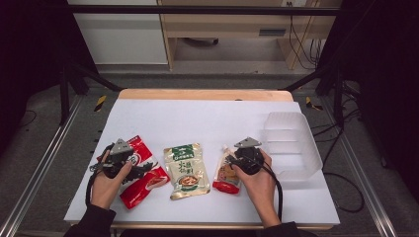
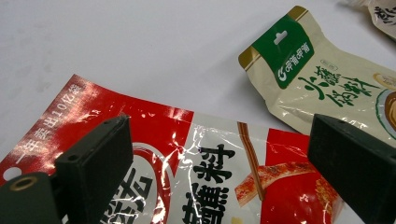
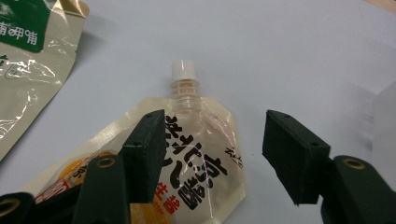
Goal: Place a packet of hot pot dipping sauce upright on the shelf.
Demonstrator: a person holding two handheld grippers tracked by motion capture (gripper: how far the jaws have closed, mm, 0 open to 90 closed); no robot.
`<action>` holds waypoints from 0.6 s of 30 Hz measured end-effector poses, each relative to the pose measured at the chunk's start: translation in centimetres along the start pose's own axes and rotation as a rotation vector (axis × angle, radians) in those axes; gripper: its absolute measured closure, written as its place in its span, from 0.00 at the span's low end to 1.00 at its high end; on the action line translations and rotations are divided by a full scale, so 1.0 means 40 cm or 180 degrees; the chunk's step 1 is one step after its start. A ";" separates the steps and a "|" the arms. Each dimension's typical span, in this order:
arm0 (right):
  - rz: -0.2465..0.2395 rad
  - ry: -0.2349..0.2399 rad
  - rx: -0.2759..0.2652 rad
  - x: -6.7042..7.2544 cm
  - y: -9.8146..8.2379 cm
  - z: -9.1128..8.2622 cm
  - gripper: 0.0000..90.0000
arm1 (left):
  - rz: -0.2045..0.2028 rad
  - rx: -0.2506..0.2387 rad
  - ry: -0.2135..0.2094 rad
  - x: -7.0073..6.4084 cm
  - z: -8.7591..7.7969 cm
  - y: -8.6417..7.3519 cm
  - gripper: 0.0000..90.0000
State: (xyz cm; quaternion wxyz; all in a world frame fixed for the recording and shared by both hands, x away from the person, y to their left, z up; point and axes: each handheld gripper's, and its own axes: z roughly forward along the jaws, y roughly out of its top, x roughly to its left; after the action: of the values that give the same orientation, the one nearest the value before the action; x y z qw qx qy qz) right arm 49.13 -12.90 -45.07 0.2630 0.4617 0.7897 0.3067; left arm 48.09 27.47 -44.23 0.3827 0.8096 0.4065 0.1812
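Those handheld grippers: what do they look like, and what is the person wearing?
Each gripper, left and right, is a black body with two blocky black jaws, screw holes in them, brass-ringed holes behind. A grey three-cornered plate sits on top and a black cable trails back. The sleeves are dark.

Both forearms enter from the bottom edge of the high view in dark sleeves, each hand wrapped around a gripper low over the tabletop. The left gripper (image 1: 120,157) sits at the left, angled forward and slightly inward, its grey three-cornered plate on top; in the left gripper view its jaws stand wide apart with nothing pressed between them. The right gripper (image 1: 245,154) sits at the right, pointing forward, cable trailing along the wrist; in the right gripper view its jaws are parted, pads pressing on nothing.
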 end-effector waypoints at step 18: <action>0.0129 0.0059 0.0178 -0.009 -0.012 0.019 0.63 | 0.0182 0.0066 0.0047 -0.012 0.006 0.003 0.08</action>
State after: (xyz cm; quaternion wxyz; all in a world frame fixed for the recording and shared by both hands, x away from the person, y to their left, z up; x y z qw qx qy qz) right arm 49.55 -13.22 -45.90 0.2365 0.4820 0.7908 0.2940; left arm 47.98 26.93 -44.29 0.3660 0.8235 0.3878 0.1938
